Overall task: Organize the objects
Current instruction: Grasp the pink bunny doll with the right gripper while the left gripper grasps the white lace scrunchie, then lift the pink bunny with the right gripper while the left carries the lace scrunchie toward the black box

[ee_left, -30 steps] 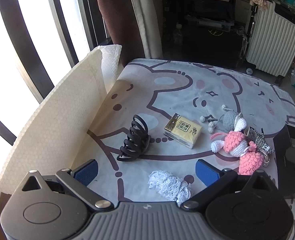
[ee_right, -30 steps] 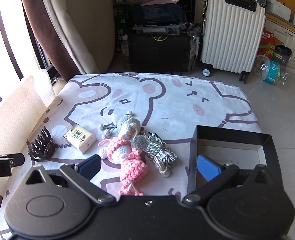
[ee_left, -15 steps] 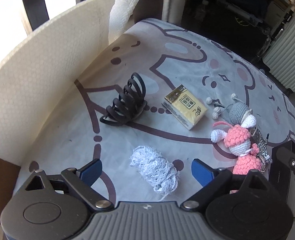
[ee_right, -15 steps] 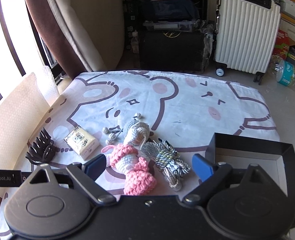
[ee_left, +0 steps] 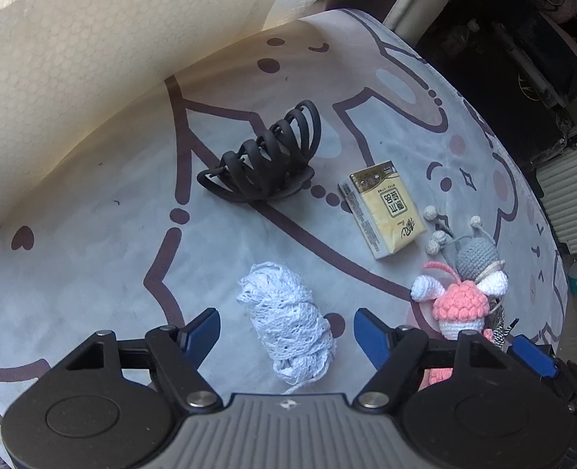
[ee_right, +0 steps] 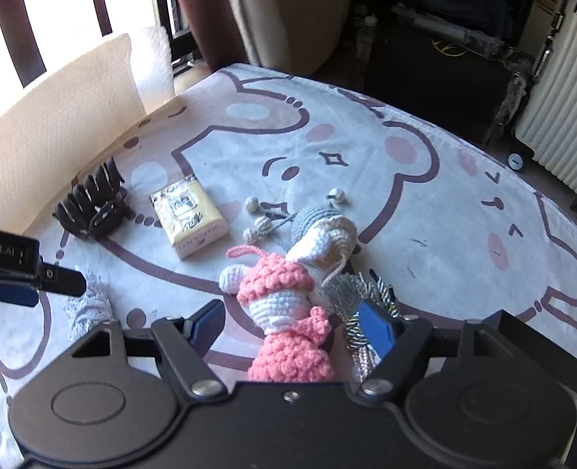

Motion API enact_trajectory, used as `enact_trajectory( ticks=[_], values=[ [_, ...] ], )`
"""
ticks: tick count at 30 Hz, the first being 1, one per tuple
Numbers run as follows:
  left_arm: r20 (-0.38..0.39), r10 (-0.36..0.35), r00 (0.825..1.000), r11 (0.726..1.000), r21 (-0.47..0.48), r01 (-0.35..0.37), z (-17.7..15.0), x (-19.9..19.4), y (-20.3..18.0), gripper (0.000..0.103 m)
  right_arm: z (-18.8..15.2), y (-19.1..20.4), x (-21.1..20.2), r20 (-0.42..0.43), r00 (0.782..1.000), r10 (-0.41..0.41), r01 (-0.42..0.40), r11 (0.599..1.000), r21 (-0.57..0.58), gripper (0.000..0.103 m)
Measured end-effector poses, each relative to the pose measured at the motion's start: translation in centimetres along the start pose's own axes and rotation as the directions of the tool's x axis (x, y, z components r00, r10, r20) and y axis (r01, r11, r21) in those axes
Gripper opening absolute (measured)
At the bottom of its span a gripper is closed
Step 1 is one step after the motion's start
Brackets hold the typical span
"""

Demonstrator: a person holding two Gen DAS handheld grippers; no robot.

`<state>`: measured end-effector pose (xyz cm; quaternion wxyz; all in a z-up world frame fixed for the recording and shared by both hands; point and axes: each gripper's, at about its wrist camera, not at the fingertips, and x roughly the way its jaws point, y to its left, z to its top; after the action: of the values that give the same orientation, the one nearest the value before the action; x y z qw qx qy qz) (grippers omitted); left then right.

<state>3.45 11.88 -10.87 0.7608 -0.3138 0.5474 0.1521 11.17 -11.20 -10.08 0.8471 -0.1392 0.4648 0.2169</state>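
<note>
Matt black plastic hair claw (ee_left: pixel 265 160), white lacy cloth bundle (ee_left: pixel 288 324), nubbly pink crochet doll (ee_right: pixel 284 312), glossy wrapped tissue pack (ee_left: pixel 384 209), smooth printed cloth cover (ee_right: pixel 425 203)

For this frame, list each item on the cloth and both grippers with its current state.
left gripper: open, jaws just been closing, straddling the lace bundle
right gripper: open, jaws just been closing, straddling the pink crochet doll
white lace bundle: lying loose, not gripped
pink crochet doll: lying flat
grey crochet doll: lying flat
hair claw: closed, resting
tissue pack: flat, sealed
silver cord: coiled
</note>
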Motion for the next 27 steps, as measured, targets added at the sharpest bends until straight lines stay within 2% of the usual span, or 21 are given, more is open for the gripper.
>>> enact_trajectory(
  ticks=[7,13,18,24,27],
  values=[
    [-0.036,-0.024,0.999,0.998,-0.061,0.022,0.3,1.4,0.7,0.074,-0.7,0.8,2.6,-0.065,0.998,-0.011,0.004,0.995,-0.096,0.061],
    [-0.055,-0.029,0.998,0.996,-0.085,0.024,0.3,2.1,0.9,0.073,-1.0,0.5,4.0,-0.088,0.996,-0.014,0.007,0.997,-0.082,0.045],
    [-0.073,-0.032,0.997,0.997,-0.079,0.026,0.1,2.7,0.9,0.070,-1.0,0.0,4.6,-0.098,0.995,-0.003,0.000,0.999,-0.033,0.044],
    [-0.081,-0.007,0.997,1.000,-0.030,0.004,-0.1,3.4,0.5,0.063,-1.2,0.0,4.8,-0.127,0.991,-0.043,0.056,0.993,0.102,0.042],
    [-0.092,-0.021,0.996,1.000,-0.017,0.019,0.0,3.5,0.4,0.052,-1.3,-0.5,4.6,-0.146,0.989,-0.034,0.064,0.978,0.200,0.041]
  ],
)
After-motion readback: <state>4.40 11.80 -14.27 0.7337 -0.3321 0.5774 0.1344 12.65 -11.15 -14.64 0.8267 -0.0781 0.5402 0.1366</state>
